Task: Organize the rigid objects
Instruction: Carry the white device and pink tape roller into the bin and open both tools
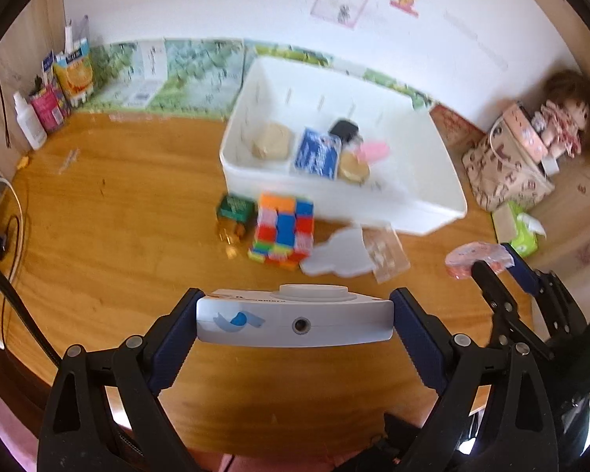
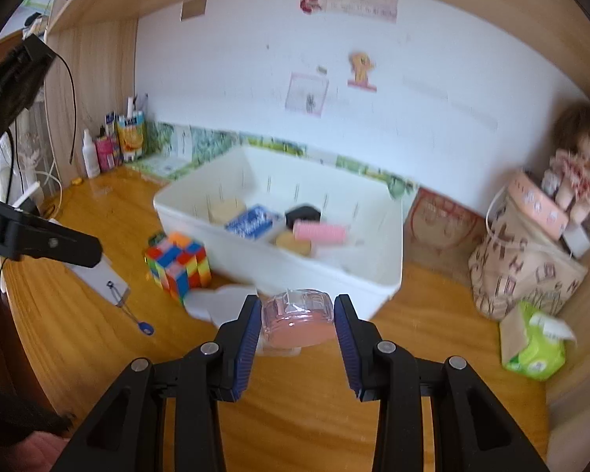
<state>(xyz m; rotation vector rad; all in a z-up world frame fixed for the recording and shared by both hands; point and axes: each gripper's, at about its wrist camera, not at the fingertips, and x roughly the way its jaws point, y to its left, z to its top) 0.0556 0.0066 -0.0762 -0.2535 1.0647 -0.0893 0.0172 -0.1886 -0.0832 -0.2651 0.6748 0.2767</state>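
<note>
My left tool (image 1: 295,322) is spread wide and pinching a flat white device (image 1: 294,324) across its length, both blue pads pressed on its short ends, and the device hangs above the wooden table (image 1: 110,244) with its thin edge and a small round port facing me. My right tool (image 2: 298,316) stands narrow, pinching a small pink round case in clear wrapping (image 2: 297,318) between its pads, held clear of the table just near the white bin's (image 2: 279,271) near wall. From the left wrist view that same case (image 1: 476,259) shows at the right, in the other tool's tips. The bin sits in the middle of the table toward the far wall, and in its near-left part I see a pale beige lump (image 1: 272,141), a blue box (image 1: 318,152), a black piece (image 1: 344,129), a pink oblong (image 1: 371,150) and a tan round thing (image 1: 353,168); the rest of the bin looks bare. Just near the bin's left corner a multicoloured cube puzzle (image 1: 283,232) rests on the table, with a green-topped little bottle (image 1: 234,216) lying touching or just beside its left side, I cannot tell which. A flat white shape (image 1: 340,253) lies to the right of the cube, with a clear plastic packet (image 1: 387,253) beside it. At the far right a doll (image 2: 578,165) sits on a pink box atop a patterned bag (image 2: 527,271), and a green tissue pack (image 2: 533,344) lies near it.
</note>
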